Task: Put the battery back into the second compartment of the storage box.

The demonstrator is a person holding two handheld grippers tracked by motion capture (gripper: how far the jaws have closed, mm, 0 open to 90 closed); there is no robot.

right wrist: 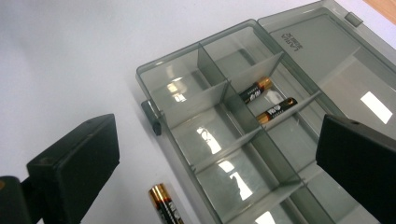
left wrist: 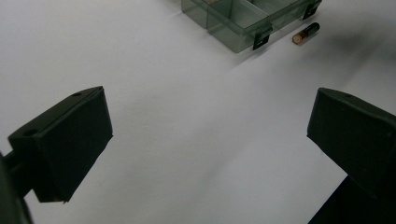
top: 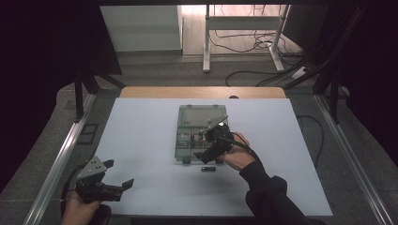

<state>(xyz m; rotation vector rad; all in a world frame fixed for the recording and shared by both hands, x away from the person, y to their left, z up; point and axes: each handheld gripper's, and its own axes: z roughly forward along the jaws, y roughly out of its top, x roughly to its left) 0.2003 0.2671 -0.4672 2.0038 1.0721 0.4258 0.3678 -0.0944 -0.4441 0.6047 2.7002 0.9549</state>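
While jaws gape — battery (right wrist: 164, 205) between.

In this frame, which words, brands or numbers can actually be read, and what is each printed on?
Raised lettering on the open lid of the smoky grey clear plastic compartment box: two short lines, too blurred to read.
White brand print on the two black-and-copper batteries lying in one compartment: too small to read.
Print on the loose black-and-copper battery on the white table beside the box: not legible.
Nothing else carries text.
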